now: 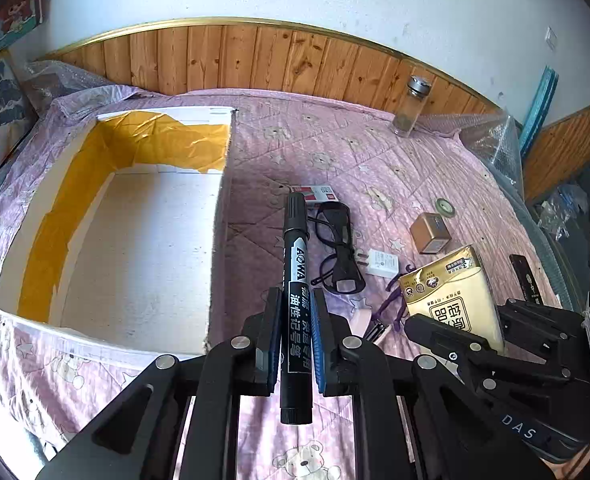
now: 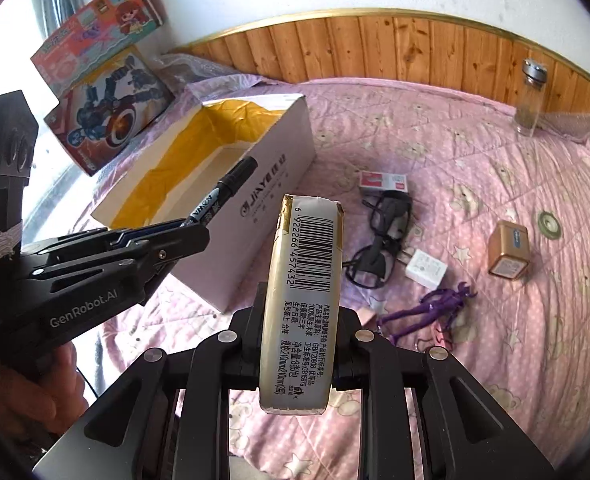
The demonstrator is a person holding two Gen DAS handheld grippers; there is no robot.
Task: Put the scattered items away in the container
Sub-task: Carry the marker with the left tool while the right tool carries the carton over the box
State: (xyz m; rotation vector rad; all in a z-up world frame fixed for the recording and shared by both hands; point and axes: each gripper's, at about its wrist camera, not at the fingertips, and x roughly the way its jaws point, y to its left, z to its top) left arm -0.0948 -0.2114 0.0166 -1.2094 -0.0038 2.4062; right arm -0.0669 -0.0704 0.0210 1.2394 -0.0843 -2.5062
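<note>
Left hand-held gripper (image 1: 293, 332): clamped on the black cylindrical marker pen (image 1: 295, 280), lifted beside the open white cardboard box (image 1: 219, 220), probably for dropping in.
Right hand-held gripper (image 2: 301, 344): squeezing the gold-wrapped tissue pack (image 2: 303, 300) edgewise above the pink quilted bed (image 2: 475, 168).

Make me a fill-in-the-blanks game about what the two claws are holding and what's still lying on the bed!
1. The left claw is shut on a black ____.
2. The right claw holds a gold pack of ____.
3. The white box is lined inside with ____ tape.
4. The black glasses lie on the pink quilt, ____ the box.

Missing words: marker; tissues; yellow; outside
</note>
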